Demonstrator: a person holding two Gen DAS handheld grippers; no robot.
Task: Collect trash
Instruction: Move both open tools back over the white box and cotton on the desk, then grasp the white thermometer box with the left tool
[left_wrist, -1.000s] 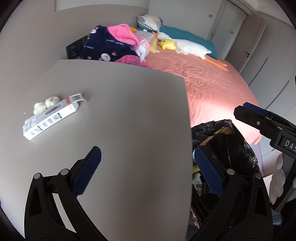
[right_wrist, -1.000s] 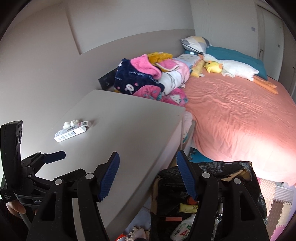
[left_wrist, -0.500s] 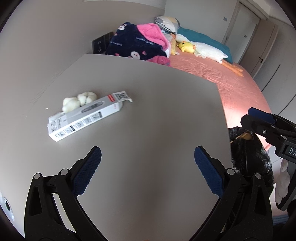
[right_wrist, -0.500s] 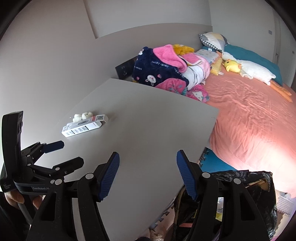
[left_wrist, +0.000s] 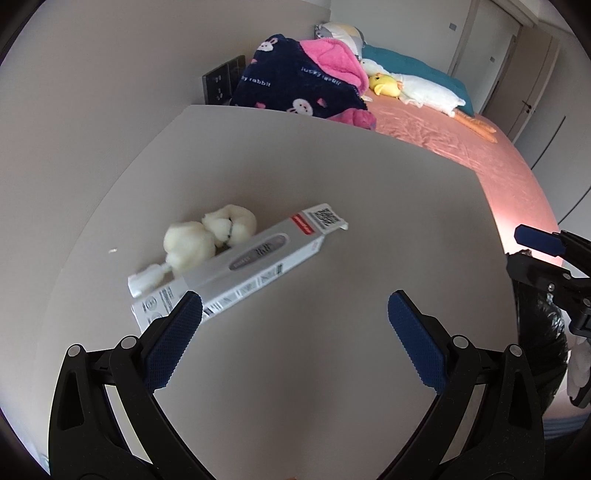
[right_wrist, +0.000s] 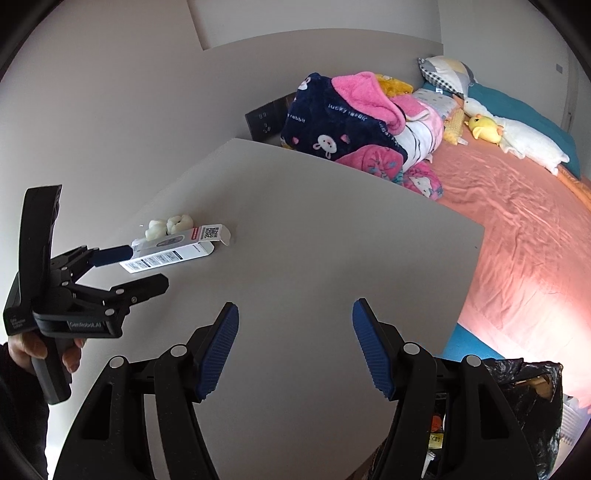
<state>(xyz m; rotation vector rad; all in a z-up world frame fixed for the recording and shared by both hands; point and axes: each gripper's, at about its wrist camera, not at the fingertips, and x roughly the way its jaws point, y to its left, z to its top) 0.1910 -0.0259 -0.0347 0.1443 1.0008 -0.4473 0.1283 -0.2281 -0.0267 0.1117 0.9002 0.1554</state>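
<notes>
A long grey-white cardboard box (left_wrist: 243, 260) with an open end flap lies on the grey table (left_wrist: 314, 177). A cream crumpled wad (left_wrist: 208, 234) lies against its far side. My left gripper (left_wrist: 291, 314) is open, its left finger close to the box's near end. In the right wrist view the box (right_wrist: 173, 249) and wad (right_wrist: 168, 224) lie at left, with the left gripper (right_wrist: 136, 267) open beside the box end. My right gripper (right_wrist: 293, 321) is open and empty over the table's near part. A black trash bag (right_wrist: 517, 402) stands below the table's right edge.
A bed with a pink sheet (right_wrist: 524, 229) runs along the table's right side. A pile of navy and pink blankets (right_wrist: 351, 125) and plush toys (right_wrist: 484, 127) lies at its head. A dark wall socket panel (left_wrist: 223, 79) sits behind the table.
Both grippers have moved left and forward over the table, away from the trash bag. The left gripper has closed in on the box and wad. Both stay open.
</notes>
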